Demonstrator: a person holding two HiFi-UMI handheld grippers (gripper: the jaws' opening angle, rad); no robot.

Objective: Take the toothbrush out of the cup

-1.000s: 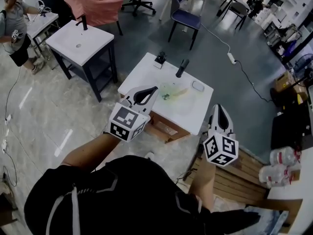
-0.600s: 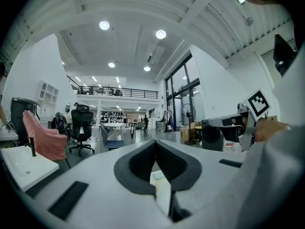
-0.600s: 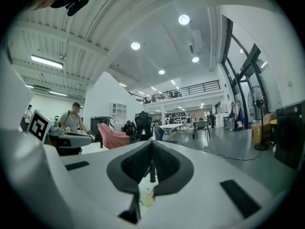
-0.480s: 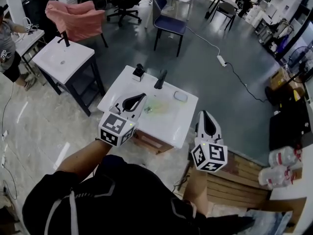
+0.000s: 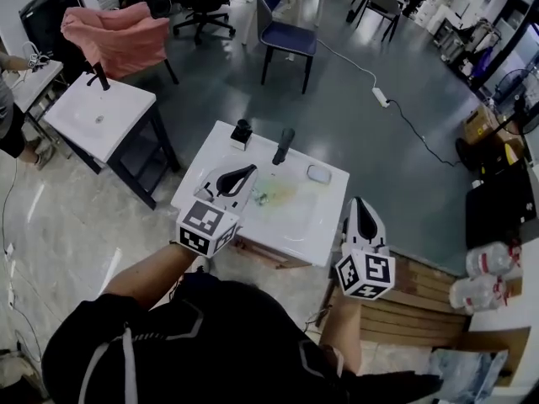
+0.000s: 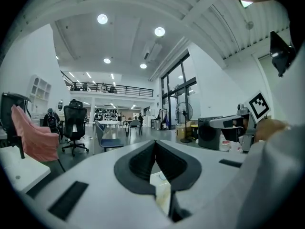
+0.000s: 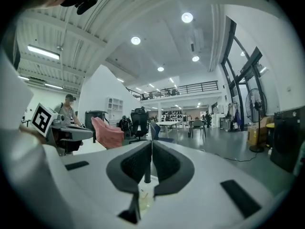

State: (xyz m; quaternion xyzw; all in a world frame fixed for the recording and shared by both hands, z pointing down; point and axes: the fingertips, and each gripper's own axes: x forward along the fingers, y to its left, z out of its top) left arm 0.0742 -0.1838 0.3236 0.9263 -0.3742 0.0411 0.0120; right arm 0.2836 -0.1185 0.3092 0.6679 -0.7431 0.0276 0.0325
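We held the left gripper and right gripper near the sink, both jaws pressed together, pinching nothing.

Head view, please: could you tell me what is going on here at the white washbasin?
A person holds a tool in each hand. The left tool and the right tool are both shut and empty, held out before a white washbasin with a black faucet. A small dark object, perhaps the cup, stands at its back edge. Nothing has been picked up yet.
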